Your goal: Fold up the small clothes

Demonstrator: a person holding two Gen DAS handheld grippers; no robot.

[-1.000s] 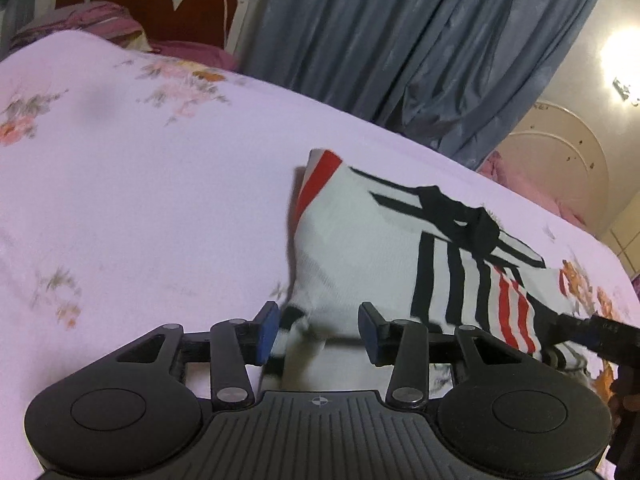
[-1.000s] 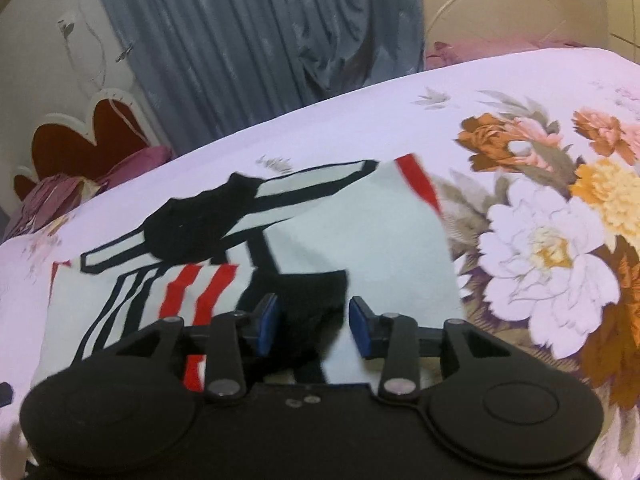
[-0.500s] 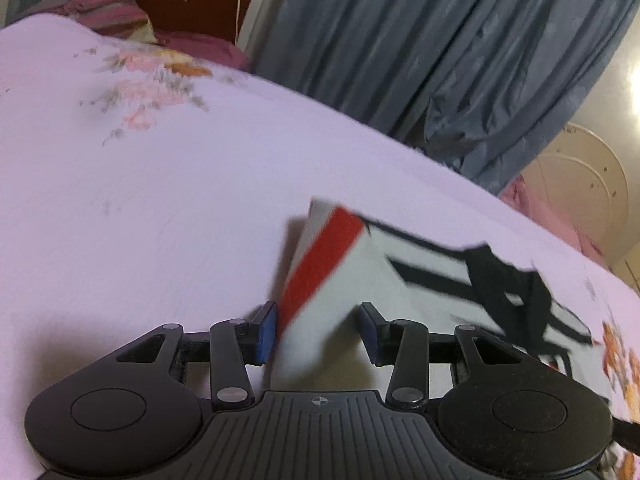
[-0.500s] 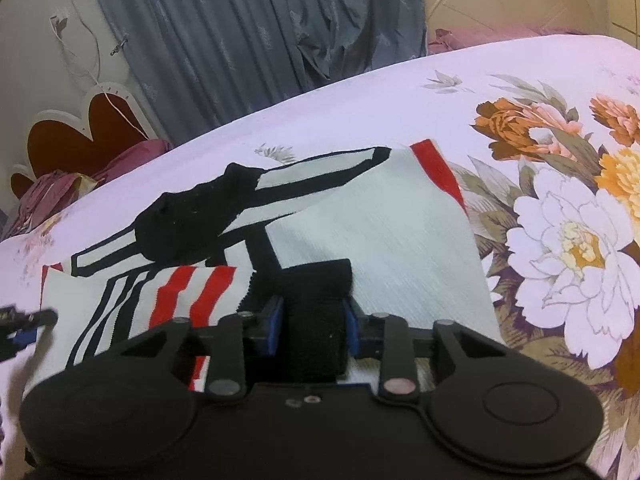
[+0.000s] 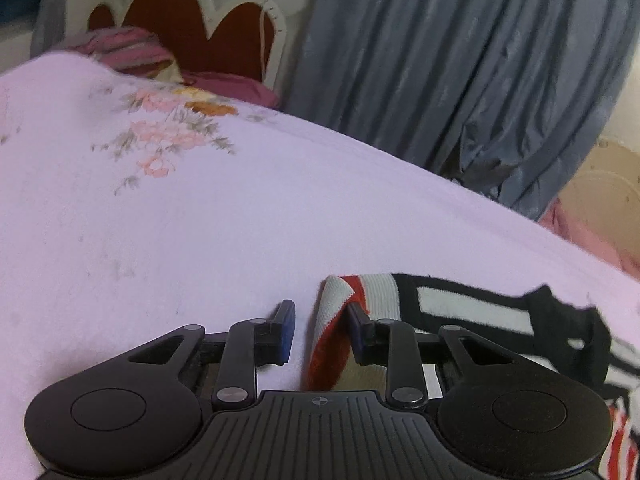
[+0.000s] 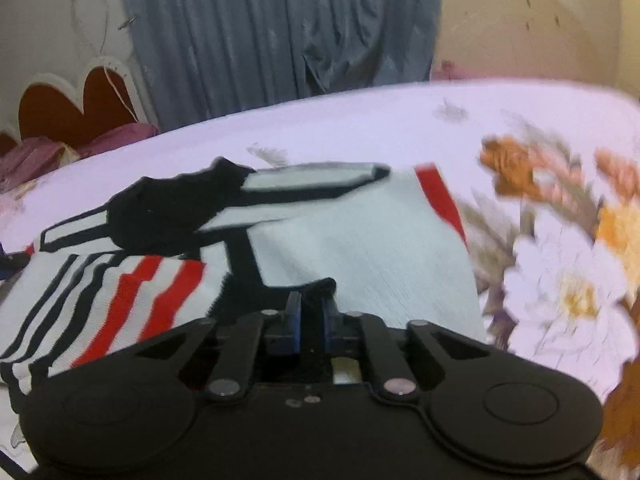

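Observation:
A small white knit garment (image 6: 360, 240) with black and red stripes lies on the pink floral bedsheet (image 6: 360, 128). My right gripper (image 6: 312, 320) is shut on the garment's black cuff (image 6: 320, 286) at its near edge. In the left wrist view my left gripper (image 5: 320, 328) stands open around the garment's red-trimmed corner (image 5: 336, 320), which curls up against the right fingertip (image 5: 356, 324). The rest of the garment (image 5: 480, 312) stretches off to the right.
A grey-blue curtain (image 5: 460, 60) hangs behind the bed. A red-and-white headboard (image 5: 192, 20) and a maroon pillow (image 5: 128, 52) sit at the far left. Large flower prints (image 6: 560, 260) cover the sheet to the right of the garment.
My right gripper has closed on the black cuff. My left gripper has slid along the garment to its red-trimmed corner and stays open.

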